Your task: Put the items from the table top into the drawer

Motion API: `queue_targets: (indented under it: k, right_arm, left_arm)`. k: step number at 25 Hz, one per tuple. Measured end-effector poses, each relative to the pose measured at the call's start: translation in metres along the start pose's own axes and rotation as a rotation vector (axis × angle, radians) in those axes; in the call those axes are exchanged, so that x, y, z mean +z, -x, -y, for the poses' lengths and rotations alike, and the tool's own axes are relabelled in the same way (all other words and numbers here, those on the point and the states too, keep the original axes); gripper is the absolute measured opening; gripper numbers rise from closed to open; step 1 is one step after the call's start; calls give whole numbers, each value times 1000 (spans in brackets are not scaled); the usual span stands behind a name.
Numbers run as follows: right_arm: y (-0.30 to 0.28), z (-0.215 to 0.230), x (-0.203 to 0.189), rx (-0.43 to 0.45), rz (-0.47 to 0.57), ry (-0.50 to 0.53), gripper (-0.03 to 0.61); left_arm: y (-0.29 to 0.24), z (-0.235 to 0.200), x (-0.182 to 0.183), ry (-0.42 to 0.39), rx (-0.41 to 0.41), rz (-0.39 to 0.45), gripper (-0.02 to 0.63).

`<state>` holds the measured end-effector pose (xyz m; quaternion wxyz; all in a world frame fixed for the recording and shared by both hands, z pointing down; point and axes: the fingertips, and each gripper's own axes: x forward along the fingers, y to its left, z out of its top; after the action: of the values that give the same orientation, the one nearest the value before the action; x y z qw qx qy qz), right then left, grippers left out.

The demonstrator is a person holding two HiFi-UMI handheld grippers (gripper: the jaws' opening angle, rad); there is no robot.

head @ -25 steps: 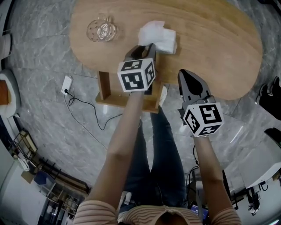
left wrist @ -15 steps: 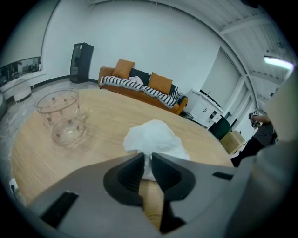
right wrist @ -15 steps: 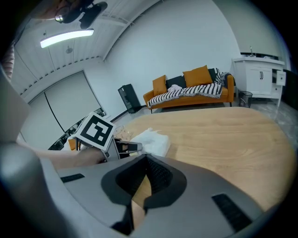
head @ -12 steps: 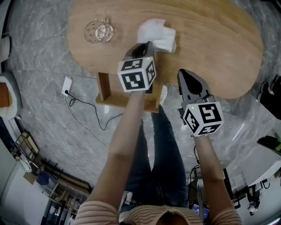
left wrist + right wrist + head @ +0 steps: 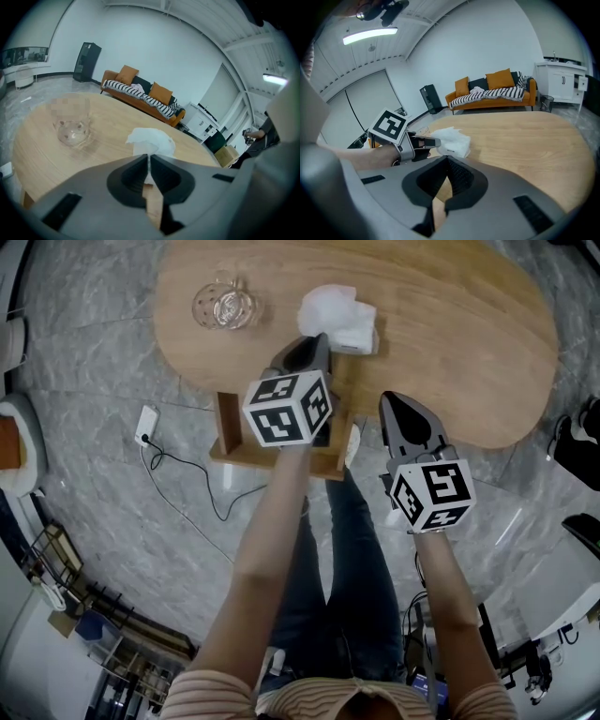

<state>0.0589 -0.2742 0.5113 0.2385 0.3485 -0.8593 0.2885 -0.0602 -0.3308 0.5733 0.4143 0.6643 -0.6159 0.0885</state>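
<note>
Grey marbled floor [image 5: 103, 493] all around, seen from steeply above. Across the top of the head view, oval wooden table [image 5: 459, 343], pale grain, mostly bare. Under its near edge, open wooden drawer [image 5: 228, 432], pulled out toward the person's legs [image 5: 347, 568], its inside mostly covered by a marker cube [image 5: 288, 409].

Over the drawer and the table edge, left gripper [image 5: 309, 341], cube facing up, tips at the near side of the white tissue pack [image 5: 339, 317]. Jaws just been closing, now nearly together with only a narrow slit. Thin white strip of the pack's tissue pinched between the pads.

To the right of the drawer, right gripper [image 5: 397, 401], tips over the table's near edge, well apart from both items. Jaws together, nothing between them, only wood grain beyond.

Tissue pack on the table top, toward the near edge and left of centre, crumpled tissue standing out of its top, just beyond the left gripper. Whether lifted clear of the wood or resting on it, cannot tell.

Clear glass [image 5: 225, 306] upright on the table's left end, well apart from the pack and from both grippers.

On the floor left of the drawer, white power strip [image 5: 142, 423] with a dark cable [image 5: 187, 470] trailing away.
</note>
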Motion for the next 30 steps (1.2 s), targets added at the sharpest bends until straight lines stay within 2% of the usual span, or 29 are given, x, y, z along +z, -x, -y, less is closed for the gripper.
queue_targets:
  k: [11,20,30]
  right_arm:
    - [23,-44,14,-22,45,34,8]
    - [54,-98,27,-78,93,40,8]
    - [76,-166,14,-131,126,39,8]
  left_arm:
    - [74,0,30,47,-64,100,28]
    - [169,-7,58,49,-124,174,28]
    - [257,-45,36,48,-151,172,28]
